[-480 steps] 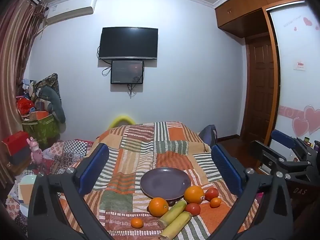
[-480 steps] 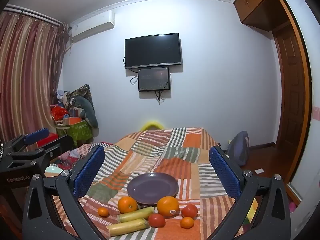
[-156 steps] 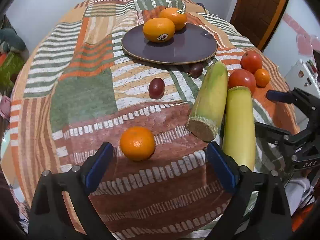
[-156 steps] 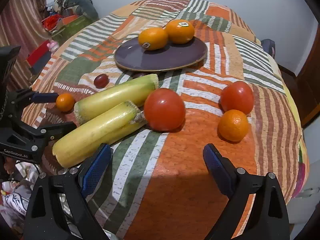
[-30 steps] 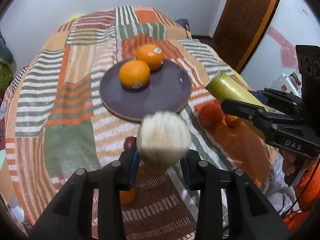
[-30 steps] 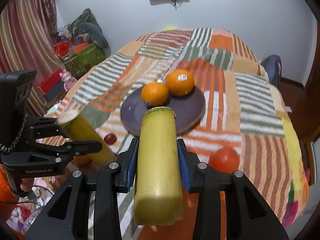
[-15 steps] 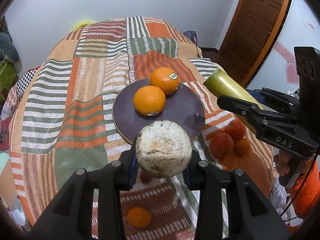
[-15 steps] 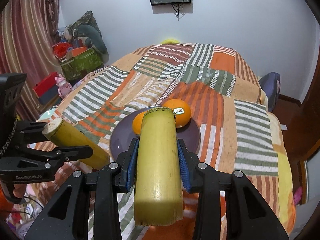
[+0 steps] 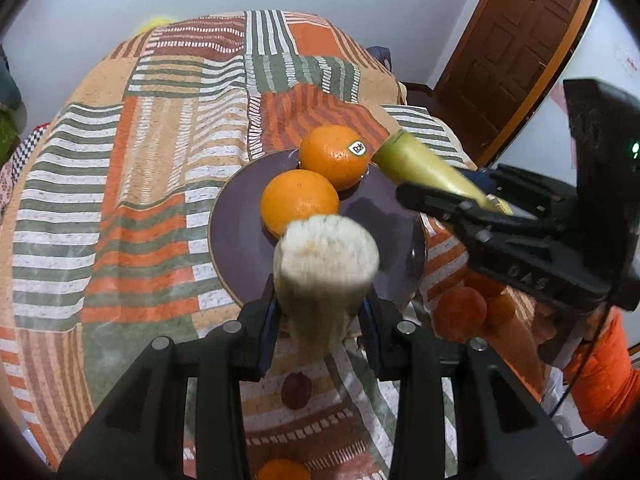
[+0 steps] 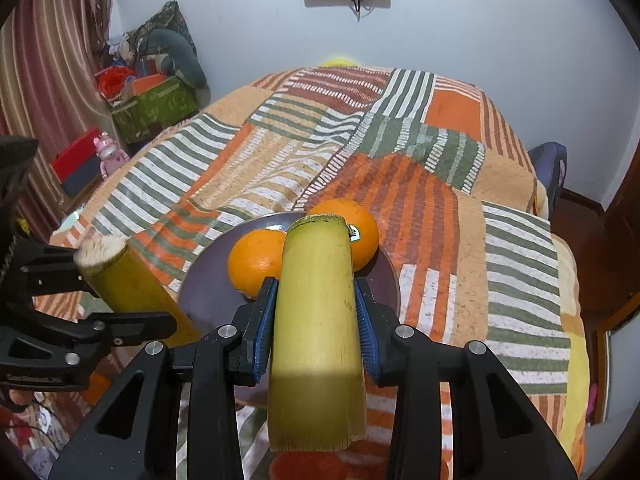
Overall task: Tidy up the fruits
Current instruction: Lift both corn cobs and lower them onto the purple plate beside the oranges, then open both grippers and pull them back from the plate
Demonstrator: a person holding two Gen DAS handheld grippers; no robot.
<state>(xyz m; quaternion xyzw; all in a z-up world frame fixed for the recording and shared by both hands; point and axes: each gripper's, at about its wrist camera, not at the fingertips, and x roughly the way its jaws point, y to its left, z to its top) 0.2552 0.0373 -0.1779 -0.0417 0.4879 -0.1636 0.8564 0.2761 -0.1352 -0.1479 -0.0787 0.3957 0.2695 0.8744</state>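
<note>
My left gripper (image 9: 320,316) is shut on a yellow-green sugarcane piece (image 9: 326,256), its pale cut end facing the camera, above the near rim of the purple plate (image 9: 240,240). My right gripper (image 10: 316,320) is shut on a second sugarcane piece (image 10: 318,304), held lengthwise over the plate (image 10: 204,280). Two oranges (image 9: 300,202) (image 9: 336,156) lie on the plate; they also show in the right wrist view (image 10: 256,264) (image 10: 364,228). The right gripper's cane (image 9: 420,168) points at the plate's far right side. The left gripper's cane (image 10: 124,280) shows at left.
A striped patchwork cloth (image 9: 120,160) covers the round table. Tomatoes (image 9: 456,312) and a small tangerine (image 9: 498,310) lie right of the plate. A dark plum (image 9: 296,390) and a tangerine (image 9: 280,470) lie near the front edge. Boxes and toys (image 10: 152,92) stand at left.
Both grippers have moved forward and closer over the plate with their cane pieces. The right cane now reaches the plate's far right rim.
</note>
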